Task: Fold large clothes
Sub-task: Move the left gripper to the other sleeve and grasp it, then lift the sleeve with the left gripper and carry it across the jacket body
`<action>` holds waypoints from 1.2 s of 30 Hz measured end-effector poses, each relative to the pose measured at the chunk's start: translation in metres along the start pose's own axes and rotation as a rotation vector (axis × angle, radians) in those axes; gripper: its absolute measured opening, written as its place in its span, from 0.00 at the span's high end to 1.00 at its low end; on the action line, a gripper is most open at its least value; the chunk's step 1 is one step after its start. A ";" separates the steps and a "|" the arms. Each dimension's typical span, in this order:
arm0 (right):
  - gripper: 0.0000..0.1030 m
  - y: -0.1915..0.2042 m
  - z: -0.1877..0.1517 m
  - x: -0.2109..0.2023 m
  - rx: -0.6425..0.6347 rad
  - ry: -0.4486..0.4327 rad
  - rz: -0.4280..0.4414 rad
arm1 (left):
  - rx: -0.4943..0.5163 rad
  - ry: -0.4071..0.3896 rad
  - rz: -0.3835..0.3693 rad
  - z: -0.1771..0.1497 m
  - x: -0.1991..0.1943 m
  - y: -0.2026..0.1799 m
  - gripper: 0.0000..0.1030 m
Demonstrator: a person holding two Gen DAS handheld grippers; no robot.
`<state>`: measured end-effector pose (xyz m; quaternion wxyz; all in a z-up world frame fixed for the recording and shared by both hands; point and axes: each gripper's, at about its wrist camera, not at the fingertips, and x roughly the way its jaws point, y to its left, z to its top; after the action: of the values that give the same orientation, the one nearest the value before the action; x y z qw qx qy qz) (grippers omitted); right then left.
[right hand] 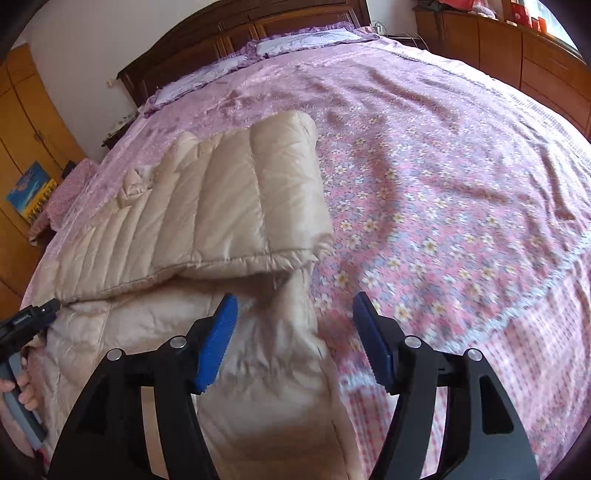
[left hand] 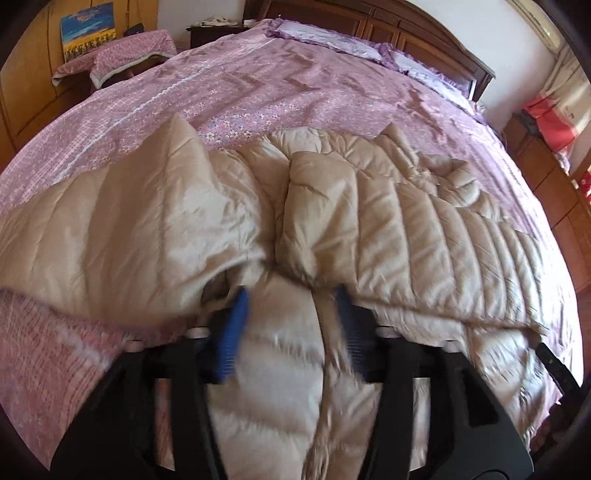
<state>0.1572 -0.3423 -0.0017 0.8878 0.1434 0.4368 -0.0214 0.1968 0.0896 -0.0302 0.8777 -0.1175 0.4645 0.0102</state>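
Observation:
A large beige quilted down jacket (left hand: 351, 206) lies spread on the bed; it also shows in the right wrist view (right hand: 221, 199), with one quilted part folded over the body. My left gripper (left hand: 291, 295) is open just above the jacket's near part, its blue pads (left hand: 236, 325) astride a fold without pinching it. My right gripper (right hand: 293, 306) is open above the jacket's right edge, left pad (right hand: 218, 339) over the fabric, right pad over the bedspread. The left gripper's body (right hand: 26, 321) shows at the left edge of the right wrist view.
The bed has a pink-purple floral bedspread (right hand: 443, 184) (left hand: 258, 99), pillows (left hand: 332, 33) and a dark wooden headboard (right hand: 240, 26) at the far end. Wooden cabinets (right hand: 498, 44) stand along one side, a wardrobe (right hand: 22, 122) and a covered stool (left hand: 122, 55) on the other.

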 end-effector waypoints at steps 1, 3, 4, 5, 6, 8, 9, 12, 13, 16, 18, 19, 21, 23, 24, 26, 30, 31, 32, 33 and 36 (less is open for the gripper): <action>0.35 0.000 -0.002 -0.005 0.001 -0.004 0.003 | 0.001 -0.007 0.000 -0.003 -0.007 0.001 0.34; 0.33 0.003 -0.005 -0.016 -0.001 -0.012 0.010 | 0.003 -0.026 0.007 -0.010 -0.022 0.006 0.30; 0.32 0.005 -0.007 -0.020 -0.005 -0.013 0.012 | -0.007 -0.030 0.012 -0.014 -0.030 0.011 0.29; 0.31 0.008 -0.010 -0.027 -0.012 -0.017 0.017 | -0.019 -0.031 0.014 -0.017 -0.035 0.016 0.28; 0.30 0.012 -0.013 -0.032 -0.017 -0.020 0.023 | -0.038 -0.032 0.015 -0.020 -0.041 0.023 0.28; 0.28 0.020 -0.020 -0.042 -0.028 -0.023 0.034 | -0.071 -0.034 0.023 -0.026 -0.049 0.037 0.27; 0.26 0.024 -0.023 -0.044 -0.033 -0.023 0.037 | -0.088 -0.037 0.030 -0.028 -0.053 0.044 0.27; 0.24 0.039 -0.035 -0.055 -0.056 -0.019 0.048 | -0.130 -0.041 0.054 -0.034 -0.060 0.068 0.26; 0.23 0.041 -0.039 -0.058 -0.059 -0.019 0.053 | -0.141 -0.041 0.068 -0.034 -0.060 0.076 0.26; 0.23 0.050 -0.050 -0.065 -0.060 -0.015 0.063 | -0.203 -0.037 0.116 -0.032 -0.059 0.104 0.26; 0.23 0.053 -0.055 -0.068 -0.051 -0.011 0.066 | -0.268 -0.041 0.126 -0.028 -0.057 0.125 0.26; 0.23 0.054 -0.058 -0.070 -0.044 -0.009 0.070 | -0.299 -0.040 0.129 -0.025 -0.056 0.137 0.26; 0.23 0.056 -0.061 -0.071 -0.039 -0.004 0.067 | -0.330 -0.043 0.135 -0.021 -0.054 0.149 0.26; 0.23 0.059 -0.064 -0.072 -0.045 0.001 0.052 | -0.354 -0.082 0.135 -0.017 -0.054 0.163 0.23; 0.23 0.061 -0.065 -0.072 -0.052 0.008 0.039 | -0.363 -0.094 0.143 -0.015 -0.053 0.169 0.22; 0.23 0.063 -0.066 -0.071 -0.049 0.018 0.019 | -0.381 -0.097 0.152 -0.012 -0.050 0.181 0.22; 0.23 0.064 -0.069 -0.070 -0.041 0.023 -0.004 | -0.433 -0.105 0.136 -0.007 -0.046 0.202 0.22; 0.23 0.065 -0.069 -0.069 -0.042 0.025 -0.011 | -0.448 -0.102 0.114 -0.005 -0.043 0.208 0.21; 0.23 0.067 -0.070 -0.067 -0.043 0.031 -0.018 | -0.459 -0.102 0.101 -0.003 -0.041 0.211 0.21; 0.23 0.068 -0.070 -0.066 -0.041 0.036 -0.021 | -0.470 -0.103 0.089 -0.001 -0.039 0.214 0.20; 0.23 0.071 -0.071 -0.063 -0.041 0.044 -0.022 | -0.508 -0.105 0.068 0.004 -0.034 0.223 0.20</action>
<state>0.0757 -0.2601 0.0238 0.8804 0.1207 0.4583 -0.0190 0.1523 0.3101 -0.0439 0.8422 -0.3176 0.4046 0.1619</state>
